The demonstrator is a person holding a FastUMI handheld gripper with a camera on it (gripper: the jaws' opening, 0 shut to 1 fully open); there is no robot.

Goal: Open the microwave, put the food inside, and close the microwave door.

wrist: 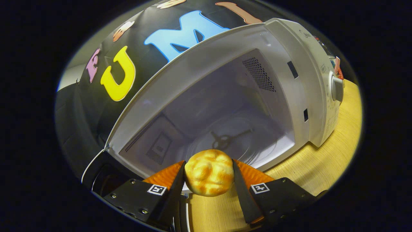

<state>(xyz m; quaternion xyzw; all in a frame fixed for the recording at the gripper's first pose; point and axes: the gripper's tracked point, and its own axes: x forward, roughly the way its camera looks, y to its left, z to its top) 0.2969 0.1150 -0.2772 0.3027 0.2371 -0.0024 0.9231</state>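
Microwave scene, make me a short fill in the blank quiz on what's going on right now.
1. The gripper is shut on a bread ____.
2. The microwave door is ____.
3. Inside, the glass turntable has ____ on it.
4. The microwave stands on a ____ table.

Missing words: roll; open; nothing; wooden

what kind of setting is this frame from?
Likely a mock kitchen in a recording booth: an open white microwave on a wooden tabletop, black cloth wall behind. The gripper holds a bread roll in its jaws.
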